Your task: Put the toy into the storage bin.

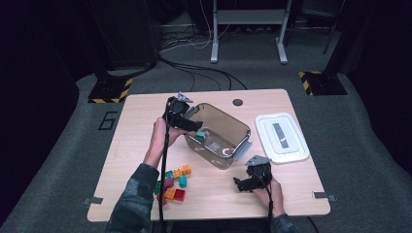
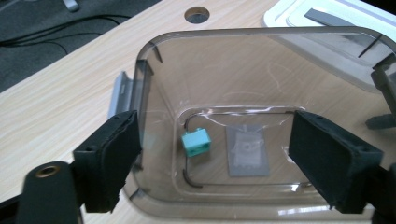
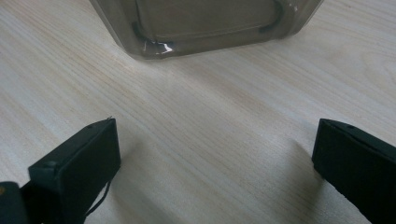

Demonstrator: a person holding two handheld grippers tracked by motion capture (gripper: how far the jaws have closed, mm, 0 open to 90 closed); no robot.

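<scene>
A clear plastic container [image 1: 221,138] is taken as the landmark; it stands open near the middle of the wooden table [image 1: 145,121]. The left gripper [image 1: 194,127] is held over the container's near-left rim, and in the left gripper view its jaws are seen spread wide apart above the opening, with nothing pressed between the pads. A teal brick [image 2: 196,143] is seen below the jaws inside the container; whether it already rests on the floor cannot quite be told, since its outline is slightly blurred. A grey rectangular label [image 2: 247,151] is seen just beside the brick on the container's floor.

The right gripper [image 1: 239,184] is held low over the table, in front of the container's near corner and well apart from it. Its jaws are seen wide apart in the right gripper view, with bare wood between them and the container's base [image 3: 205,28] beyond.

A pile of coloured bricks [image 1: 173,184] is found on the table to the near left of the container. The white lid [image 1: 282,137] is laid flat just to the container's right.
</scene>
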